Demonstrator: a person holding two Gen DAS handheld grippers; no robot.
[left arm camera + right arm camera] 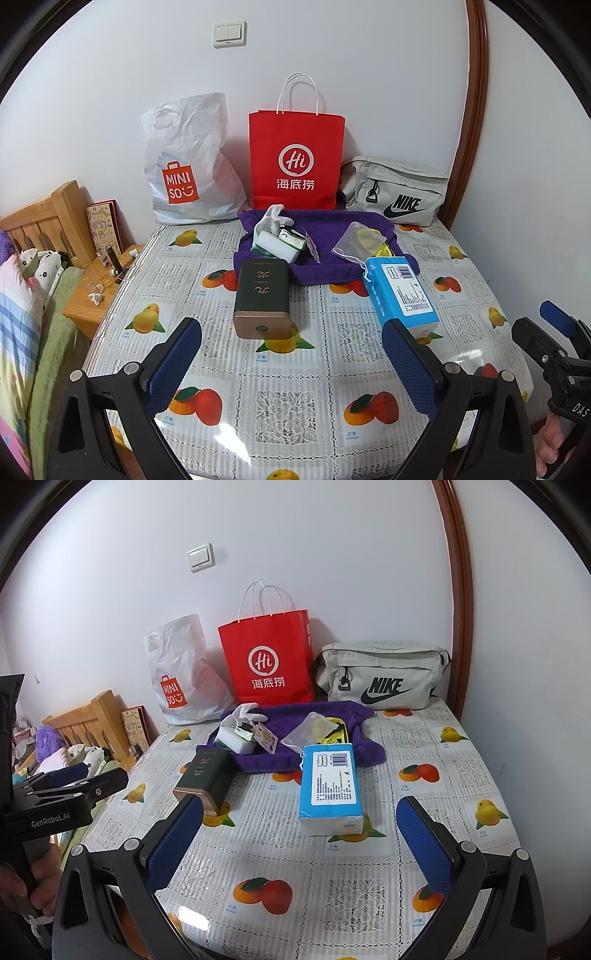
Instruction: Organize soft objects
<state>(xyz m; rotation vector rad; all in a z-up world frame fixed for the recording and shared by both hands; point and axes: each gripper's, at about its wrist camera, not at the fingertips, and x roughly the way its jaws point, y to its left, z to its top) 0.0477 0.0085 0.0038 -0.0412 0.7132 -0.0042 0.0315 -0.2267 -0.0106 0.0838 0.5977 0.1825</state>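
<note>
Tablecloth (295, 373) with a printed fruit pattern covers the table I am working over; every place below is given relative to the purple towel (325, 266) that lies crumpled at the cloth's far middle.

Behind the towel, against the wall, stand three bags: a white plastic bag (188, 162) to its left, a red paper bag (295, 158) straight behind it, and a grey waist bag (395, 192) to its right.

On the towel sit the loose soft things: a white glove (271, 218), a white sponge block (277, 245) with a small foil packet (291, 238) against it, and a sheer mesh pouch (356, 243) holding something yellow.

Just in front of the towel, touching its near edge, lie a dark tin (260, 299) on the left and a blue tissue pack (400, 295) on the right.

My left gripper (291, 354) hovers nearer to me than the tin, fingers spread wide, holding nothing. My right gripper (299, 838) hovers nearer than the tissue pack, likewise spread and empty.

As I judge it, the soft items are gathered on the towel but none can be seen inside a bag. This could be a pile waiting to be sorted, or the gathered arrangement itself; I cannot tell which.
</note>
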